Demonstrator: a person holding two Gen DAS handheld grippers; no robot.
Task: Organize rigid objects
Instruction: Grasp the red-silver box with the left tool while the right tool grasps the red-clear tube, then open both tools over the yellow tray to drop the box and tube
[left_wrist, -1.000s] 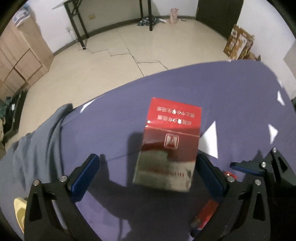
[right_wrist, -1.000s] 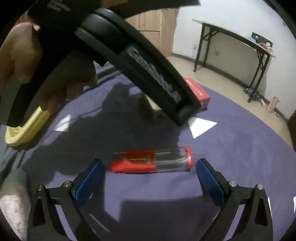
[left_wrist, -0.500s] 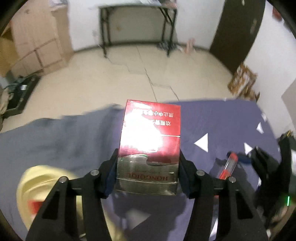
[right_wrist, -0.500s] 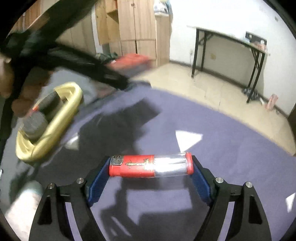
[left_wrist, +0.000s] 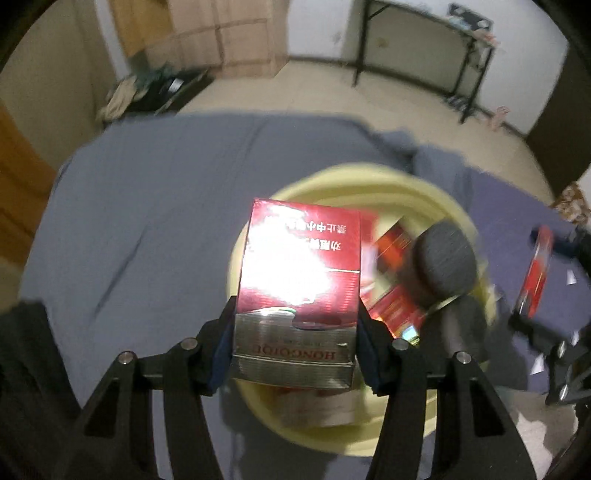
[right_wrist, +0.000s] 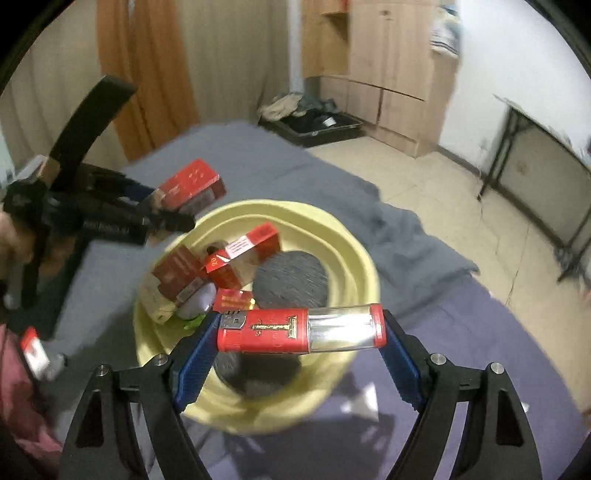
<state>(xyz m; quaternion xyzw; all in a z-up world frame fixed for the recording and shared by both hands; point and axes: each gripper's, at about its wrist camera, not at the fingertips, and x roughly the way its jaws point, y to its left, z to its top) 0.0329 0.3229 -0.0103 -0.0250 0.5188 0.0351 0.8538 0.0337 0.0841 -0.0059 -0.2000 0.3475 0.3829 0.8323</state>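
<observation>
A: Where is the left hand-held gripper (left_wrist: 295, 350) standing?

B: It is pinching the red cigarette pack (left_wrist: 301, 280) by its sides, hanging over the yellow basin's (left_wrist: 332, 177) near-left rim; the pack's long axis is pointing away, its top glaring.

A: And the right hand-held gripper (right_wrist: 299, 332)?

B: It is clamping the red-and-clear lighter (right_wrist: 301, 328) end to end, crosswise, right above the basin's near rim, with the basin's hollow lying just ahead and below.

The red and silver box (left_wrist: 297, 295) reads "HONGQIQU" upside down on its silver band, with Chinese characters above. A red pack (right_wrist: 242, 260) in the basin shows "20".
</observation>
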